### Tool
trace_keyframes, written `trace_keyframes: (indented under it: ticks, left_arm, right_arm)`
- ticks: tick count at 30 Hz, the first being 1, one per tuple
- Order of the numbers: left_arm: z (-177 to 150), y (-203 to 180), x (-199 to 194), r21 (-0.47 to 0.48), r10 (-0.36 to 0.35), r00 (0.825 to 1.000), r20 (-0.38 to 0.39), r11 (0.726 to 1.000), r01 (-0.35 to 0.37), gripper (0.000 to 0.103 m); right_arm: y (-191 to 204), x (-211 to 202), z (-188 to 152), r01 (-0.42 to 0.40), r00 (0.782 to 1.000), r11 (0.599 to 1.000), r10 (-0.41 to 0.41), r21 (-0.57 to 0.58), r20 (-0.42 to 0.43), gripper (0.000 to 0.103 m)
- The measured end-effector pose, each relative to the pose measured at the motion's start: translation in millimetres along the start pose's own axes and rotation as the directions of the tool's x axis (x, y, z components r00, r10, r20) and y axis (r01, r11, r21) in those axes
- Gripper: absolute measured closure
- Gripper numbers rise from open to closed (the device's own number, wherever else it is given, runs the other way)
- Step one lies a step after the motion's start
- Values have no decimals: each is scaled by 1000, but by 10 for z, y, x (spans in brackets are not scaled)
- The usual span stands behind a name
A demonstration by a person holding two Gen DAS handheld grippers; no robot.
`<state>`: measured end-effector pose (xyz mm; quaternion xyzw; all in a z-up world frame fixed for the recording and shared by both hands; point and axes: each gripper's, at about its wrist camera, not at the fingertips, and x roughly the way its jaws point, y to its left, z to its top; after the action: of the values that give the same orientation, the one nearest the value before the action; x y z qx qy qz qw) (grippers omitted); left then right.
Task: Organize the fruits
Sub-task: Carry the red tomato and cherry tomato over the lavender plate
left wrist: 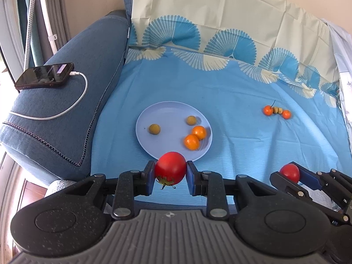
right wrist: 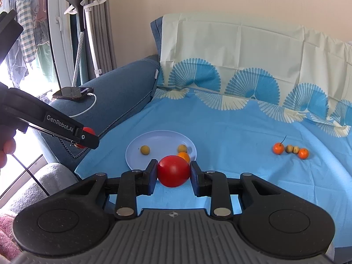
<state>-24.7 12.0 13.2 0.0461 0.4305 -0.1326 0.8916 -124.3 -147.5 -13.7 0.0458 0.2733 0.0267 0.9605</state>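
Where the pale blue plate (left wrist: pixel 154 114) serves as landmark: left tongs (left wrist: pixel 170 171), side lettered "GenRobot.AI", clamp a red tomato (left wrist: pixel 170 167) at its near rim; right tongs (right wrist: pixel 173 171) clamp another tomato (right wrist: pixel 173 170) likewise. Two oranges (left wrist: pixel 194 137) and two greenish fruits (left wrist: pixel 154 129) lie on it.

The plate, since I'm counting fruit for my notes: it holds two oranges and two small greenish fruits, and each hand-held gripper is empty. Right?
Not quite. The plate count is right, but neither is empty: the left hand-held gripper and the right hand-held gripper each clamp a red tomato, shown in both wrist views.
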Motion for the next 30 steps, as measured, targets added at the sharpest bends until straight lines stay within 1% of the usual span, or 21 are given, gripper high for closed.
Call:
trace_keyframes:
  ticks: [10, 18, 23, 30]
  left_arm:
    - [106, 67, 126, -14, 17, 1000, -7, 1000, -17, 70]
    - [286, 151, 307, -39, 30, 999, -13, 999, -31, 70]
    - [413, 194, 508, -46, 43, 999, -19, 998, -44, 70]
    - [587, 247, 973, -38, 50, 996, -71, 998, -53, 70]
  right_arm:
    - [-48, 106, 10, 0, 1000, 1000, 0, 8, -21, 71]
    - [-71, 322, 64, 3, 1000, 1000, -3, 8, -29, 71]
    - [-64, 573, 115, -1, 999, 1000, 1, 4, -53, 71]
    - [-38, 1005, 215, -20, 995, 1000, 21, 11, -94, 71]
